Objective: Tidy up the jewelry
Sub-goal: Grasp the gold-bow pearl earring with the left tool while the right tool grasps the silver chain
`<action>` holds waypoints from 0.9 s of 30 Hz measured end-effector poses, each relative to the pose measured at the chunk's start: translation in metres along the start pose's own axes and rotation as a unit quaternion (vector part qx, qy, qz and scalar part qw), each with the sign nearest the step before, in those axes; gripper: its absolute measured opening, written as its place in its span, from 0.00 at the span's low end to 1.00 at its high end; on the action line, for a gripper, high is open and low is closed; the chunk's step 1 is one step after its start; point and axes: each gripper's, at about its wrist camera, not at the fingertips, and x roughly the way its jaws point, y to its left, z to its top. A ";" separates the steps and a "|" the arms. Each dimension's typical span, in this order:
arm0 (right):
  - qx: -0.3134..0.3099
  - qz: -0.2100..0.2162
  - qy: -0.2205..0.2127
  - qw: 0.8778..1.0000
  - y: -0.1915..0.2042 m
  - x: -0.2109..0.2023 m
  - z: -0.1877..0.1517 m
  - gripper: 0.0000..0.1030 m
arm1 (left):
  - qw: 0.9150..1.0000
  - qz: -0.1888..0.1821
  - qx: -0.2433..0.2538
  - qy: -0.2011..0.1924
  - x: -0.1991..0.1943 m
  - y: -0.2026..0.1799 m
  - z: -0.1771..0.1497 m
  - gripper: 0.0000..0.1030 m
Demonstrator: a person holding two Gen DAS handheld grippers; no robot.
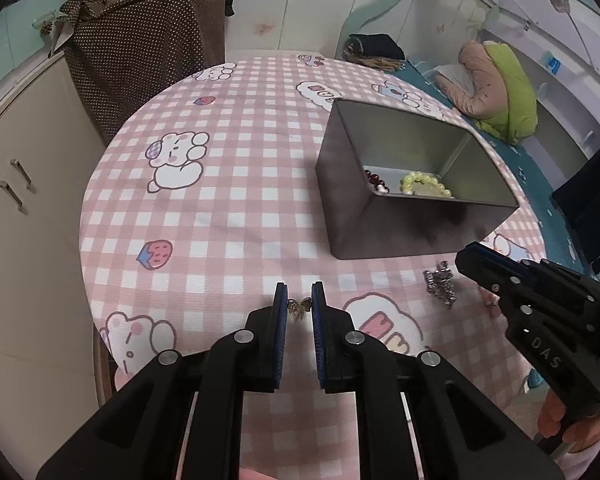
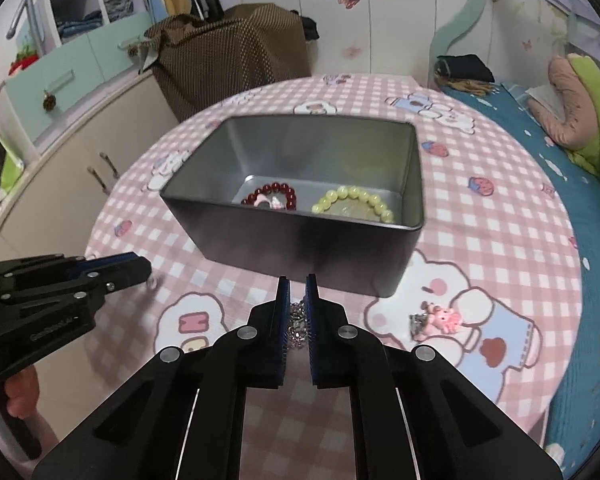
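Observation:
My left gripper point(image 1: 299, 299) is shut on a small gold butterfly-shaped piece point(image 1: 299, 308), just above the pink checked tablecloth. My right gripper point(image 2: 298, 285) is shut on a silver chain piece point(image 2: 298, 322) in front of the grey metal tin point(image 2: 300, 240). In the left wrist view that silver piece point(image 1: 442, 285) lies at the tip of the right gripper point(image 1: 470, 258). Inside the tin lie a dark red bead bracelet point(image 2: 272, 196) and a pale yellow-green bead bracelet point(image 2: 356, 202). The left gripper point(image 2: 142, 270) shows at the left of the right wrist view.
A pink charm with a silver clip point(image 2: 440, 320) lies on the cloth right of my right gripper. The round table point(image 1: 220, 208) has a cabinet point(image 1: 32, 200) on its left, a brown dotted bag point(image 1: 148, 40) behind it and a bed with pillows point(image 1: 496, 88) on its right.

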 end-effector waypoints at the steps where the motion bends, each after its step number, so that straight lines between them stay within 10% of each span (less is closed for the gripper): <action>1: 0.001 0.001 -0.004 1.000 -0.002 -0.004 0.000 0.08 | 1.000 -0.002 0.002 -0.002 -0.002 -0.001 0.000 0.10; 7: 0.002 -0.005 0.026 1.000 -0.001 0.002 -0.002 0.12 | 1.000 -0.004 0.007 -0.005 -0.004 -0.006 0.002 0.11; 12: 0.011 -0.006 0.042 0.999 0.000 0.013 -0.010 0.56 | 1.000 -0.006 0.007 0.006 0.001 -0.009 0.002 0.11; 20: -0.044 -0.007 0.033 0.998 0.016 0.023 -0.016 0.17 | 1.000 -0.004 0.007 0.007 0.003 -0.011 0.003 0.11; 27: -0.022 0.006 0.030 0.999 0.001 0.016 -0.015 0.16 | 1.000 -0.013 0.012 0.006 0.002 -0.016 0.006 0.11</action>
